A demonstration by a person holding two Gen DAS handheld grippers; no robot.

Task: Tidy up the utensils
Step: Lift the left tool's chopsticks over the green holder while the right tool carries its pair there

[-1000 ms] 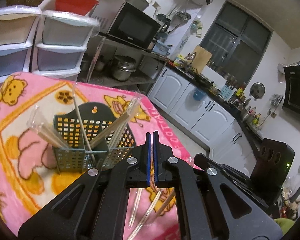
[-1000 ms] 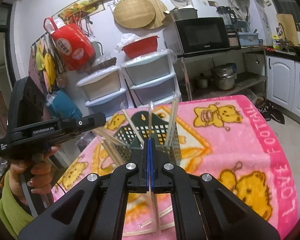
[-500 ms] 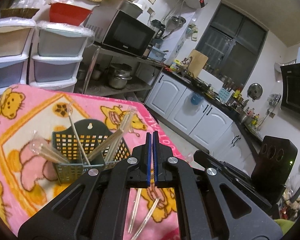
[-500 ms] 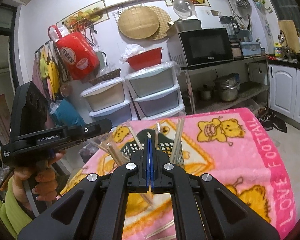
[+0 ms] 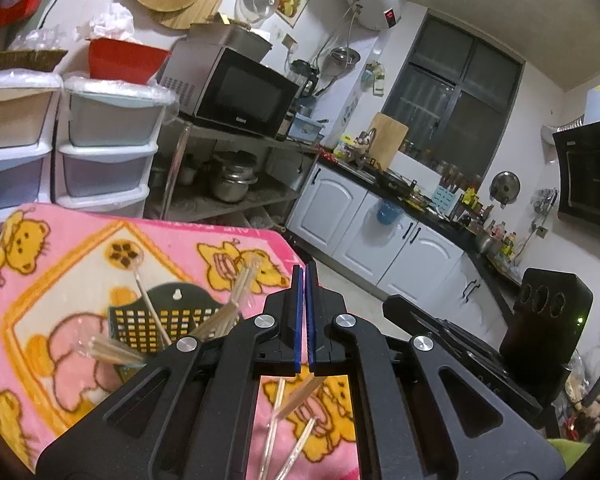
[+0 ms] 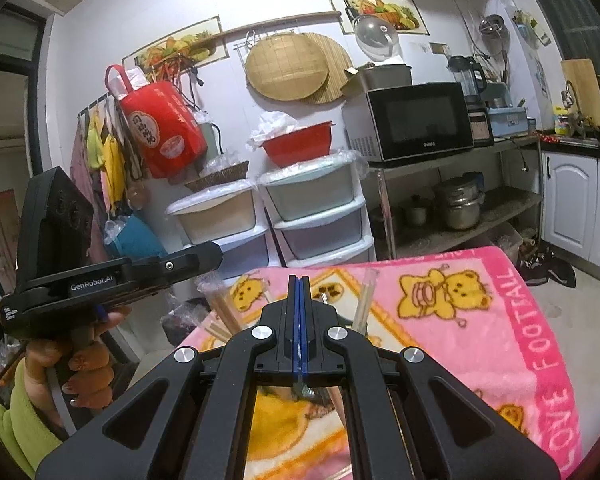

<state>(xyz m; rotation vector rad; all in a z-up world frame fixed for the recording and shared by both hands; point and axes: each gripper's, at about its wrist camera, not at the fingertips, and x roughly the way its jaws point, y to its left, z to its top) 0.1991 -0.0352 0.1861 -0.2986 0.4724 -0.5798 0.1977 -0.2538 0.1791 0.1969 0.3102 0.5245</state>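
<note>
We look along two pairs of tongs over a worktop covered by a pink blanket (image 5: 52, 276) printed with yellow bears, in a crowded kitchen.

Near the middle of the blanket stands a dark, grid-walled utensil basket (image 5: 152, 320). Several wrapped chopsticks (image 5: 228, 308) lean out of it at different angles, splaying because the basket is wide and they rest against its rim. We judge these are the ones already sorted. A few more loose chopsticks (image 5: 284, 432) lie flat on the blanket, in front of the basket and beneath the left tongs, seemingly waiting their turn.

The left tongs (image 5: 302, 316) have their blue-edged pads pressed together with only a hairline seam between them. Nothing is pinched there; the chopsticks seen through the frame lie below on the blanket, apart from the pads.

The right tongs (image 6: 299, 320) are likewise pressed together. In the right wrist view they sit in front of the basket, hiding most of it, with chopstick tops showing on either side. We cannot tell whether a thin stick is caught in the seam; none clearly shows.

At the left of that view, a hand (image 6: 80, 368) in a green sleeve grips the other tool's handle, held above the blanket's edge.

Both tongs point over the worktop rather than down at it, so we judge they are between pickups.
</note>
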